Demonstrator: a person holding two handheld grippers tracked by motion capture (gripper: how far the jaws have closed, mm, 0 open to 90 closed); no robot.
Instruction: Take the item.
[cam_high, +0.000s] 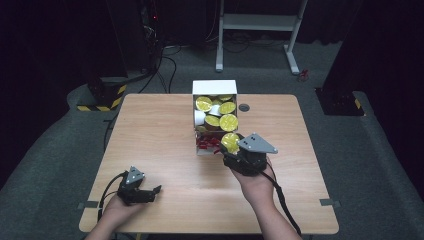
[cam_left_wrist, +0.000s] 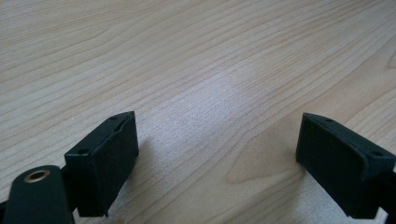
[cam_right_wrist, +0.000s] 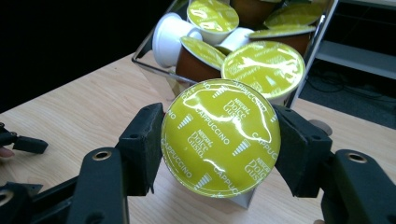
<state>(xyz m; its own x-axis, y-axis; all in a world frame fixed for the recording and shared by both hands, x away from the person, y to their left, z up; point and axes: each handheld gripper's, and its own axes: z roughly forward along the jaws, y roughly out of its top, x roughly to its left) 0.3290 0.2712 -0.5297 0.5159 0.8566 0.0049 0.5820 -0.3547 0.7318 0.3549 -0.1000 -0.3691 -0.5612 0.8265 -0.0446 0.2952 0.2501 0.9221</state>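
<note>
A coffee capsule (cam_right_wrist: 220, 137) with a yellow-green foil lid printed "Cappuccino" sits between the black pads of my right gripper (cam_right_wrist: 218, 114), which is shut on its sides. In the high view this gripper (cam_high: 231, 148) holds the capsule (cam_high: 230, 141) at the near end of an open white box (cam_high: 214, 86) at the table's middle. The box (cam_right_wrist: 312, 56) holds several more capsules (cam_right_wrist: 262, 65), some lying on their sides. My left gripper (cam_high: 154, 192) rests low at the table's near left. Its jaws (cam_left_wrist: 217, 126) stand open over bare wood with nothing between them.
Red wrappers (cam_high: 206, 143) lie at the box's near end. A small dark round cap (cam_high: 244, 107) is set in the wooden table (cam_high: 150, 135) right of the box. A white metal frame (cam_high: 260, 22) and a yellow-black striped base (cam_high: 102, 97) stand on the floor beyond.
</note>
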